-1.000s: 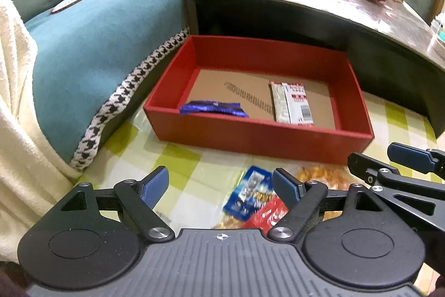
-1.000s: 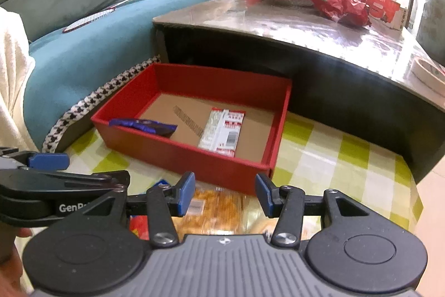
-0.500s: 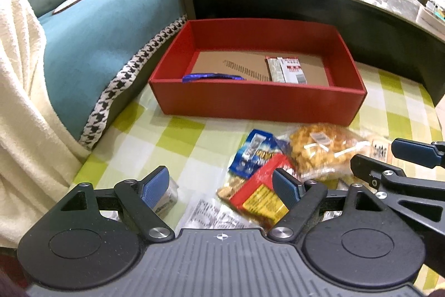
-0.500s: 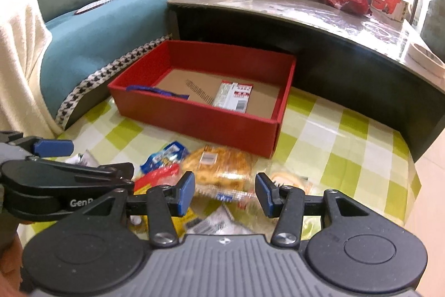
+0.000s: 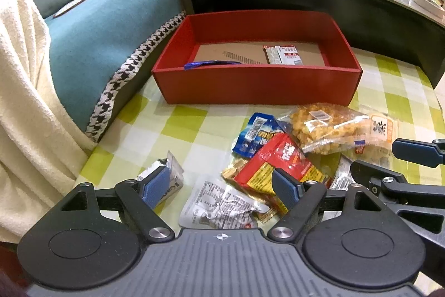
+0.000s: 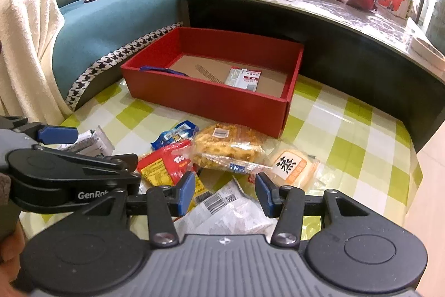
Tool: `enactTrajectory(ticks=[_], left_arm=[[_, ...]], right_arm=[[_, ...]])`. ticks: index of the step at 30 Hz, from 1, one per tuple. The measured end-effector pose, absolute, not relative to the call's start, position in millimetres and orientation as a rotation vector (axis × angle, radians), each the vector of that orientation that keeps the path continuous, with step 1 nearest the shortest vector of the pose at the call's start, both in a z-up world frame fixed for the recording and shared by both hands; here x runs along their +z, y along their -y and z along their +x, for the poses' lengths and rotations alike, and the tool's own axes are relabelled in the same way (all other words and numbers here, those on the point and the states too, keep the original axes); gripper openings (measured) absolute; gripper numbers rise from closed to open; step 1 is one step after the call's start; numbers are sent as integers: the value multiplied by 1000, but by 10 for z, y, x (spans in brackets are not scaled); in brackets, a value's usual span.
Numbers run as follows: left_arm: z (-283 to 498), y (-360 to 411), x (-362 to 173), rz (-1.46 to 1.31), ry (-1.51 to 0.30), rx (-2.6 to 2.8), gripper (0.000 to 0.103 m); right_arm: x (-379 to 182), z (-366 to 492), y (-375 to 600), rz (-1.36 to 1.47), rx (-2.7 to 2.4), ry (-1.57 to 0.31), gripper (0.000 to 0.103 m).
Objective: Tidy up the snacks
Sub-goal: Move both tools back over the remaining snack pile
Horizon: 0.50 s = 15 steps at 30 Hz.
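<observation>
— What's changed?

— I've drawn both hands back from the red box point(image 5: 256, 85), so the loose snack pile point(image 5: 281, 157) on the checked worktop point(image 5: 180, 127) has come into view.

— Your jaws?

— Left gripper point(image 5: 219, 185) wide, right gripper point(image 6: 224, 192) narrower; both empty, poised over the pile. Two packets already lie boxed; I judge the next pick comes from here.
</observation>
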<state>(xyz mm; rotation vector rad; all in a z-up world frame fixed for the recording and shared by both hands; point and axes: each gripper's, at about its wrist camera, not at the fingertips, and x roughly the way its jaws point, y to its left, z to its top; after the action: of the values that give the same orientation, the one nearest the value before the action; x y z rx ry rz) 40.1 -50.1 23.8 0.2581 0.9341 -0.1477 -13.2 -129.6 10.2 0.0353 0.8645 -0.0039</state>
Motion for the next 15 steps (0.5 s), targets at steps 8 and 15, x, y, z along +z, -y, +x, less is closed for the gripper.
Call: enactTrajectory(ticks=[8,15], left_arm=[[318,451,195,279,-940,-148,86],[269,383,131,300,-952,-149,86]], right_arm=[[54,-179,1229,26,11,-885,52],[-25,-193,1173,22,25,-917,56]])
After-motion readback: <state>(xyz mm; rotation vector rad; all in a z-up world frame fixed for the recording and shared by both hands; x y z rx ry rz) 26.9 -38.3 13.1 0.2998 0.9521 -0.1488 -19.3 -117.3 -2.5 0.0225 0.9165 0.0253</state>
